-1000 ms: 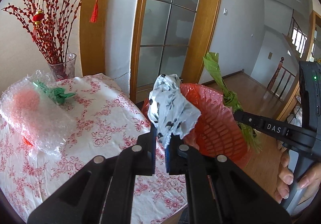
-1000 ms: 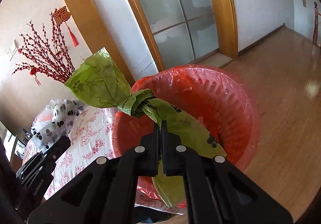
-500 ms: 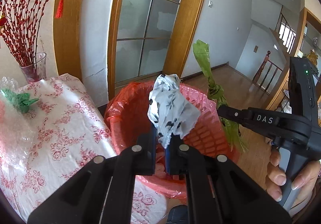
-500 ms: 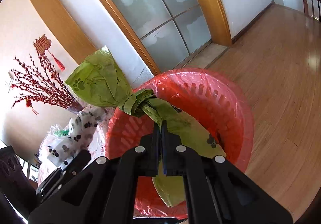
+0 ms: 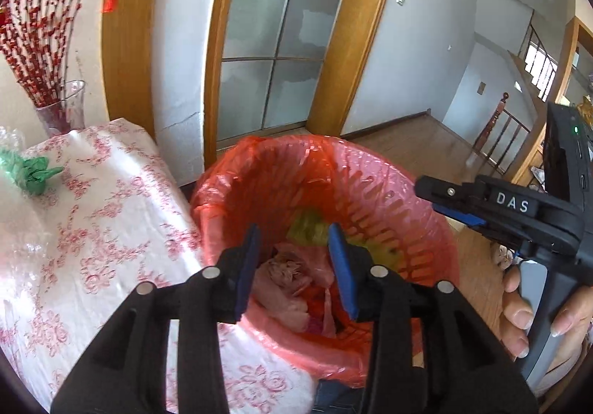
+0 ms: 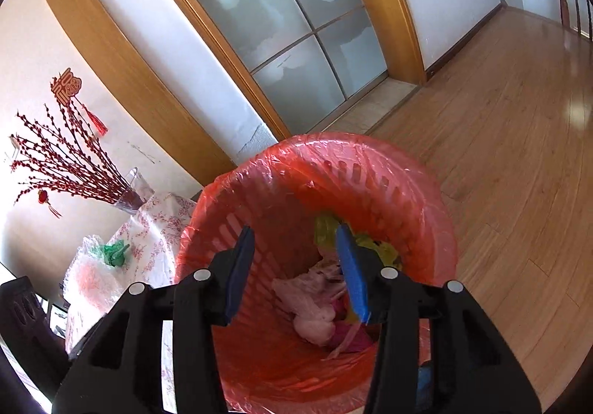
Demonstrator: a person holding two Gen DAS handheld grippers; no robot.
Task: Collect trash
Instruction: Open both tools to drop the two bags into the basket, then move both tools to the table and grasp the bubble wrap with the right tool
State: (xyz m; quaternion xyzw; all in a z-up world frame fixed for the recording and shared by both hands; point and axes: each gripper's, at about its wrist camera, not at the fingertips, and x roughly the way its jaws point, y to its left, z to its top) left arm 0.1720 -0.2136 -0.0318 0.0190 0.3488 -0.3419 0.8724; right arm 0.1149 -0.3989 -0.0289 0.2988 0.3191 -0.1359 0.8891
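Note:
A red basket bin (image 5: 370,169) lined with a red plastic bag stands beside the table; it also shows in the right wrist view (image 6: 370,154). Both grippers hover over its mouth. My left gripper (image 5: 292,258) is open and empty. My right gripper (image 6: 296,262) is open and empty; it also shows in the left wrist view (image 5: 441,199) at the bin's right rim. Inside lie a green bag (image 6: 326,232), also in the left wrist view (image 5: 307,228), and pale crumpled trash (image 6: 311,306), also in the left wrist view (image 5: 285,280).
A table with a pink floral cloth (image 5: 92,247) sits left of the bin. On it lie a knotted green bag (image 5: 31,173), bubble wrap (image 6: 92,277) and a vase of red branches (image 5: 63,113). A glass door and wooden floor (image 6: 500,139) lie behind.
Both grippers opened over the bin. The black-and-white spotted bag left my left gripper and the green bag left my right one; the green bag now lies inside the bin.

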